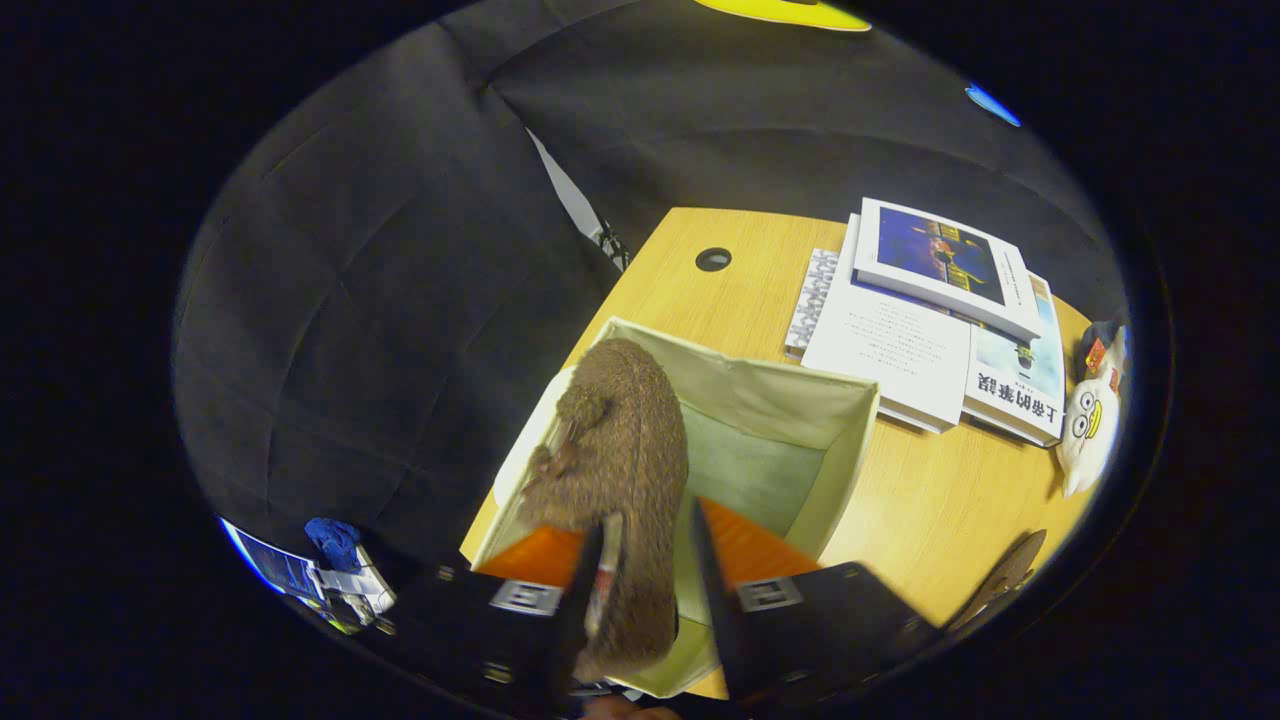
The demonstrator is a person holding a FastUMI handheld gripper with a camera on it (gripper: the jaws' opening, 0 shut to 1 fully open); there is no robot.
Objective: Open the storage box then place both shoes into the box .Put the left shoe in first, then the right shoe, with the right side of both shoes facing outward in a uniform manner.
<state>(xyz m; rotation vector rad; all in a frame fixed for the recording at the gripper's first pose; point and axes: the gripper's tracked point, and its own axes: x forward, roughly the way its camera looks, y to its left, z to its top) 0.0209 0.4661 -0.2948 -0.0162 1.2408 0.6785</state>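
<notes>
A brown fuzzy shoe (625, 450) hangs between my fingers, and my gripper (648, 520) is shut on it near one end. The other end points away from me, over the left wall of the open cream fabric storage box (790, 375). The shoe hides that side of the box, whose pale green floor shows bare to the right of the shoe. A white flap (525, 455), perhaps the lid, hangs outside the box's left wall. A brown flat shape (1005, 572), possibly the other shoe, lies on the table to the right of my fingers.
The box stands on a wooden table (930, 500) with a round cable hole (713, 259) beyond it. A stack of books (930, 320) lies beyond the box to the right, with a white plush toy (1090, 420) beside them. The black cloth wall stands to the left.
</notes>
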